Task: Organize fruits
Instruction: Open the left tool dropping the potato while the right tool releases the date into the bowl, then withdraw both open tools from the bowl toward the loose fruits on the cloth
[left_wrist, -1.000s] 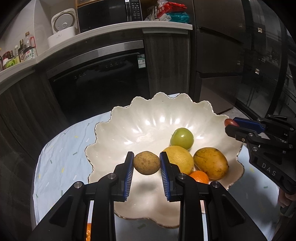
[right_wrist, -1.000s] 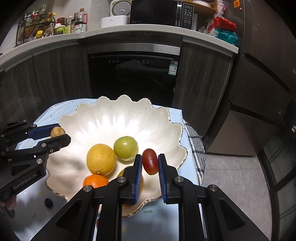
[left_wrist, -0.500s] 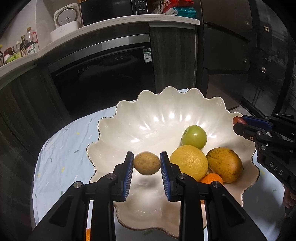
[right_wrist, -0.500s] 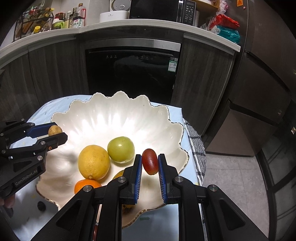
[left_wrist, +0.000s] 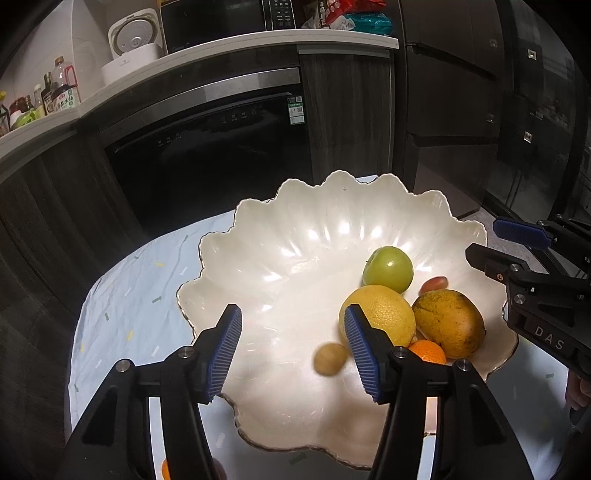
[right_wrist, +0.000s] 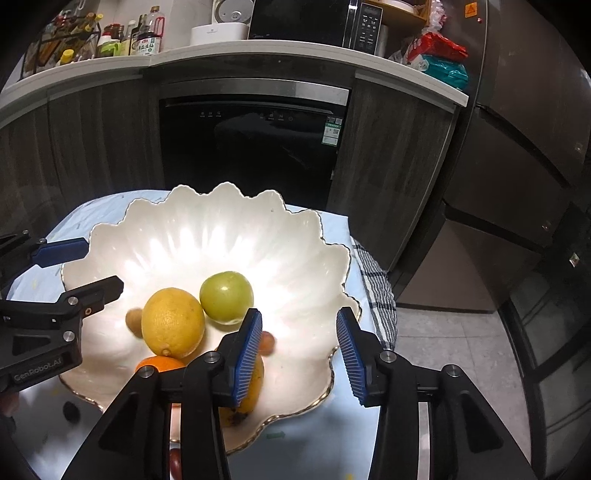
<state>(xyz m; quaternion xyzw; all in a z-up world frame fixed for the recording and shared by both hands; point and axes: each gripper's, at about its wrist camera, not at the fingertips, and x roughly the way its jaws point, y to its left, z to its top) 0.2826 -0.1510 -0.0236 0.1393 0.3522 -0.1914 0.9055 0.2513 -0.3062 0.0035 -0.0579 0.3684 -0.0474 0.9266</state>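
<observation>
Both of my grippers hung over the near rim of the white scalloped bowl (left_wrist: 295, 206), which sat on a pale blue cloth (left_wrist: 133, 295) over a small table, with a dark oven front (left_wrist: 207, 147) behind it. My left gripper (left_wrist: 291, 343) had just been spreading its jaws, and they stood apart with nothing pressed between the blue pads. A small brown fruit (left_wrist: 330, 359), blurred, lay loose on the bowl's floor just inside the right-hand finger, touching neither pad as far as I could tell. Right of it sat a big yellow citrus (left_wrist: 380, 314), with a green round fruit (left_wrist: 388, 269) on its far side and a small orange one (left_wrist: 428, 350) tucked against its near side. A yellow-brown mango (left_wrist: 448, 323) rested beside the citrus, and a little red fruit (left_wrist: 434, 284) showed just beyond the mango. My right gripper (right_wrist: 299, 350) had also just been widening its jaws, and they were released and empty. In its own view the red fruit (right_wrist: 267, 341) lay blurred in the bowl just past the left-hand pad, free of both. A checked towel (right_wrist: 376, 295) hung off the table's right edge.
</observation>
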